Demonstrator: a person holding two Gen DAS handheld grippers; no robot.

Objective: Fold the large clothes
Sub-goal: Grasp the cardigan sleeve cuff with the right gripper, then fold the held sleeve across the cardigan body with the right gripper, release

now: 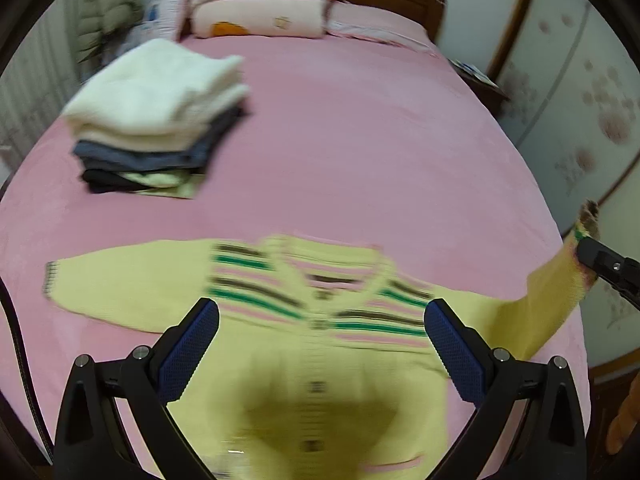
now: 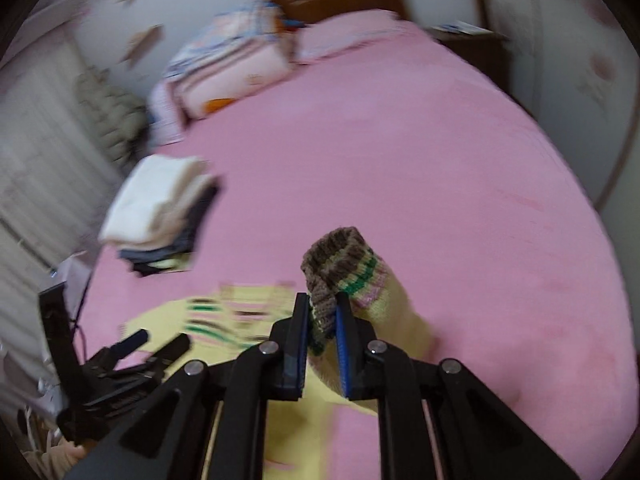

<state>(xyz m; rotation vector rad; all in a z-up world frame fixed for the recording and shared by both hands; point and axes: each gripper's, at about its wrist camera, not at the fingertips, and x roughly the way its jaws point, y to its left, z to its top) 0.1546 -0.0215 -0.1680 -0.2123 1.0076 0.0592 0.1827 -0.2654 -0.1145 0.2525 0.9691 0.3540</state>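
Folding right sleeve (image 2: 394, 300) of yellow striped cardigan (image 1: 320, 344) inward across chest. Cardigan lies face up on near part of pink bed (image 1: 360, 140), other sleeve spread flat. Right gripper (image 2: 322, 320) clamped narrow on brown ribbed cuff (image 2: 336, 256), sleeve lifted off bed, pointing steeply down. Best: carry cuff over button line, lay flat, no twist. Left gripper (image 1: 320, 320) wide apart, empty, angled down above chest, free to pin shoulder. Folded stack (image 1: 160, 120) well apart.
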